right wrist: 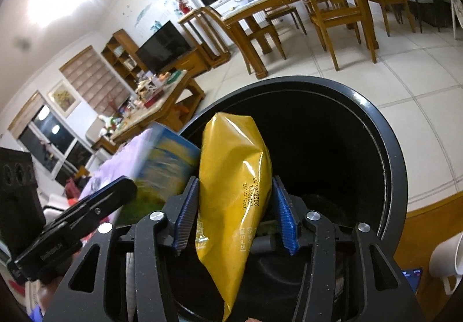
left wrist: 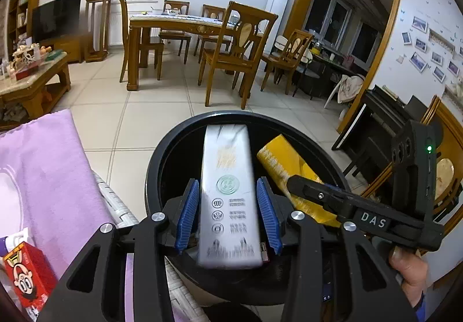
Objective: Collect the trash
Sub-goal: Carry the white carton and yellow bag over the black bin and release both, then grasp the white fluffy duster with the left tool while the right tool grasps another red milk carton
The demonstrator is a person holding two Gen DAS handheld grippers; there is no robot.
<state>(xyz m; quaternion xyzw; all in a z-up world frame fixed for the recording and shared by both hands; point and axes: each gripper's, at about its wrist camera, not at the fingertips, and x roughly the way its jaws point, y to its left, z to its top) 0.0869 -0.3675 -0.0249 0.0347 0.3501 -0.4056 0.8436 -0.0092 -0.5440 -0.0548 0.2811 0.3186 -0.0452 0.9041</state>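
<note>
Left wrist view: left tool (left wrist: 228, 212) with jaws slack around carton (left wrist: 227, 197), right tool (right wrist: 235, 215) likewise around pouch (right wrist: 234, 191), both over bin (right wrist: 385, 148); red box (left wrist: 27, 275) remains.

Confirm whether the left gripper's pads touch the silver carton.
Cannot tell. In the left wrist view the silver carton sits between the pads of the left gripper with no clear gap, but its edges are blurred.
</note>
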